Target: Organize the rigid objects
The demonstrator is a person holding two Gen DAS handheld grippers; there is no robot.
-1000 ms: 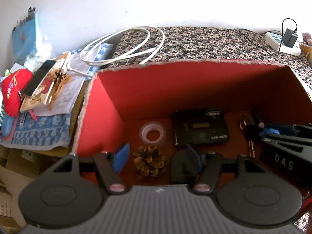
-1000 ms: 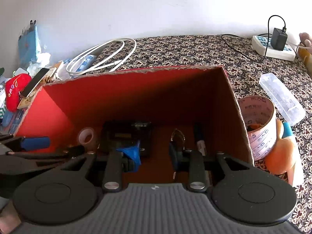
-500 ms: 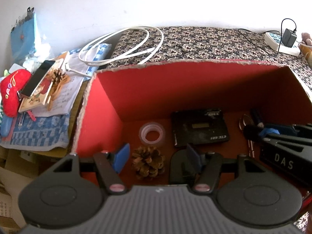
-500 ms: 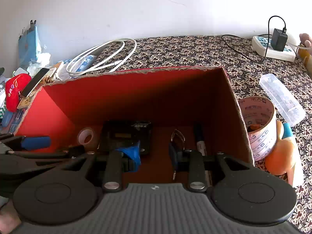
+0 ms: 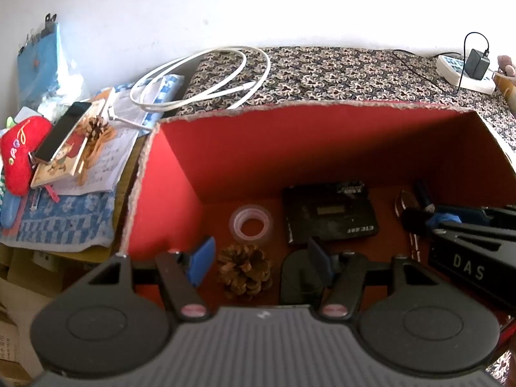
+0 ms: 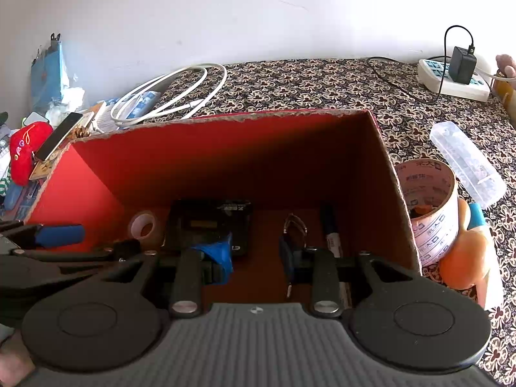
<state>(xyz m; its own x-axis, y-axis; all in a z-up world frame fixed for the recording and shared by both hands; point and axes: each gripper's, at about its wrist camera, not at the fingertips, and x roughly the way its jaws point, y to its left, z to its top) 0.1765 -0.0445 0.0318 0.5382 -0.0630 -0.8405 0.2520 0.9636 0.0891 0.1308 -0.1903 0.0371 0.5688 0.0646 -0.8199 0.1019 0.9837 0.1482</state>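
Note:
An open red box (image 5: 290, 148) stands on the patterned cloth, and both grippers reach down into it. On its floor lie a pine cone (image 5: 243, 269), a clear tape roll (image 5: 251, 224), a black flat device (image 5: 329, 213), a marker pen (image 6: 330, 232) and a metal ring (image 6: 294, 225). My left gripper (image 5: 261, 250) is open, its blue pads on either side of the pine cone and apart from it. A dark rounded object (image 5: 296, 277) sits under its right finger. My right gripper (image 6: 254, 248) is open over the box floor, with nothing between its pads.
Left of the box are a white cable (image 5: 206, 80), a phone (image 5: 63, 130) on a book, a second pine cone (image 5: 95, 127) and a red plush (image 5: 19, 154). To the right are a printed tape roll (image 6: 432, 213), a clear case (image 6: 467, 164), an orange object (image 6: 464, 258) and a power strip (image 6: 451, 80).

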